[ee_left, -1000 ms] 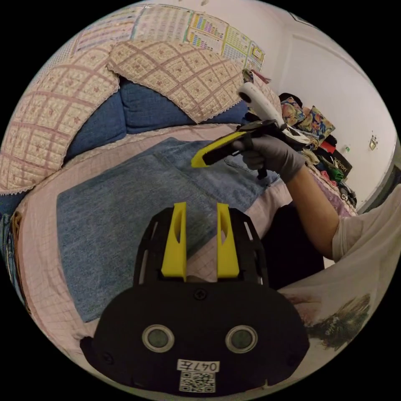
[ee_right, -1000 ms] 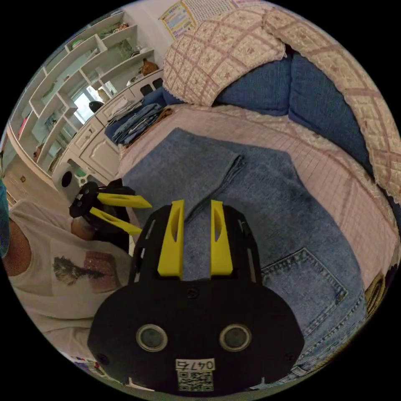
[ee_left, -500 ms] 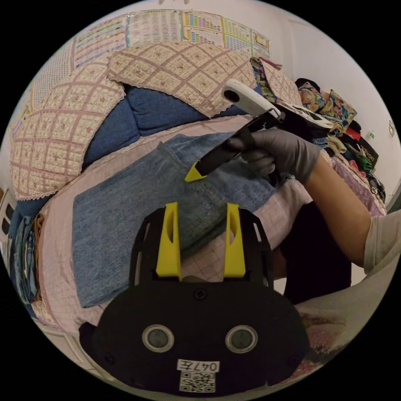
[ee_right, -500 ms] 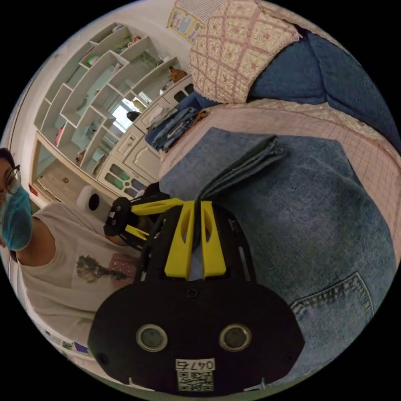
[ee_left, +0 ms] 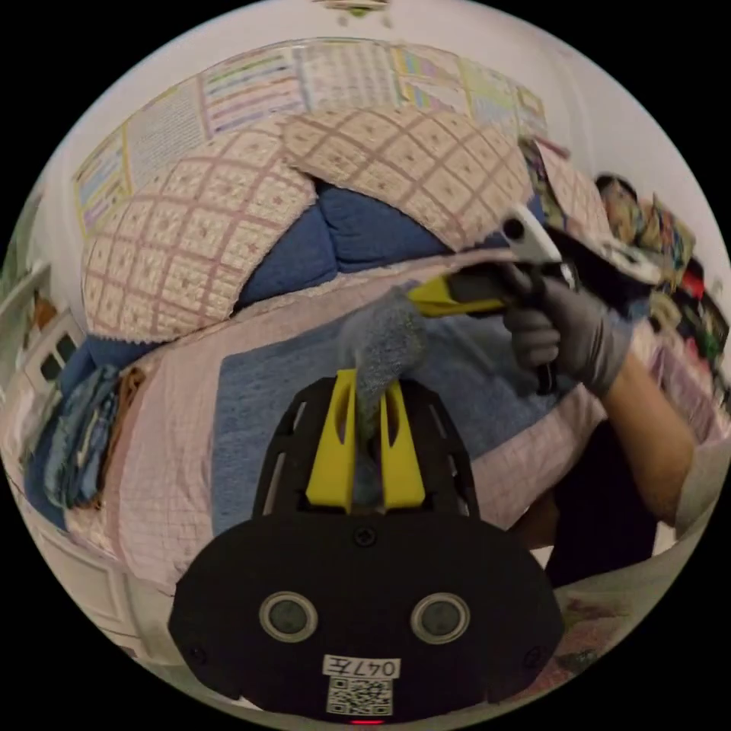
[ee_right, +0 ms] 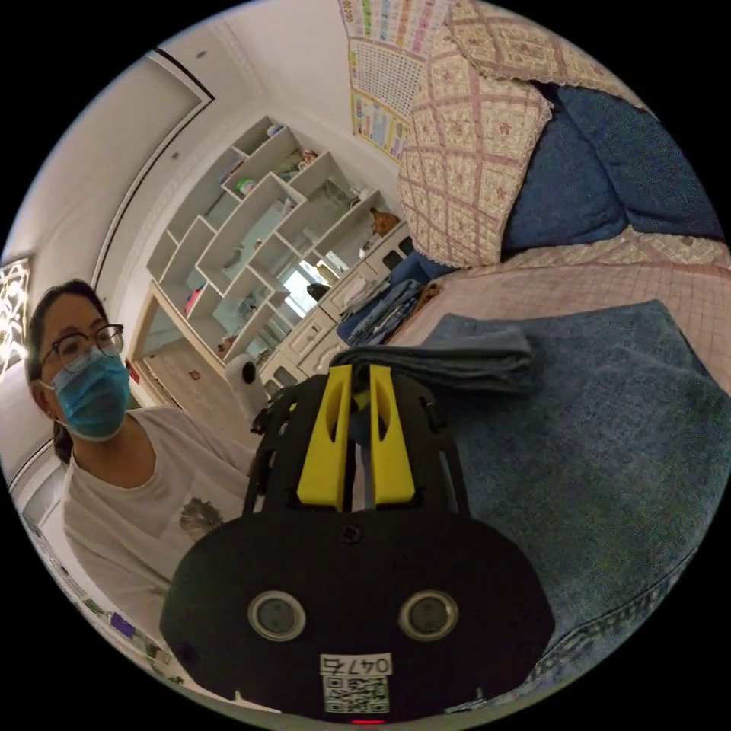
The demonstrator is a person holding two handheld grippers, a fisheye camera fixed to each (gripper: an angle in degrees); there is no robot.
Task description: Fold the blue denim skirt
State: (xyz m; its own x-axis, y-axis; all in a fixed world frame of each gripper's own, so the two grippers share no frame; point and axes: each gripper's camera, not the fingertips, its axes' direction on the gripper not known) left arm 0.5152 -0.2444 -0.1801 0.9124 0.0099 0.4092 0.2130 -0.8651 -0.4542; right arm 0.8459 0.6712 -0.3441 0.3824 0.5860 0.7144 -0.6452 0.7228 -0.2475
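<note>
Denim skirt (ee_left: 282, 396), blue and partly folded, lay spread across a pink checked cover (ee_left: 145, 472) on a sofa, its doubled edge lifted off the flat layer beneath. In the left gripper view, the left gripper (ee_left: 367, 381) had its two yellow jaws drawn close together with a bunched fold of the denim pinched between them, the cloth rising in a grey-blue hump just beyond the jaw tips. Beside that hump, the right gripper (ee_left: 426, 297) reached in from the side, held in a grey-gloved hand (ee_left: 571, 335); its yellow jaws met the same raised fold, though motion blur made it hard to tell there how tightly they sat.

In the right gripper view, the right gripper (ee_right: 354, 375) showed its jaws nearly together and clamped on the skirt's (ee_right: 609, 457) folded edge, which stretched away from the tips as a thick, layered band above the flat denim. A seam with stitching ran along the skirt at the lower edge of that view.

Behind the skirt stood blue back cushions (ee_left: 365, 228) draped with quilted patchwork covers (ee_left: 205, 236), and charts (ee_left: 320, 76) hung on the wall above. A person in a white printed T-shirt (ee_right: 160, 487) and a face mask stood by the sofa, with white shelving (ee_right: 259, 221) behind and a stack of folded blue clothes (ee_right: 381, 308) at the sofa's far end.
</note>
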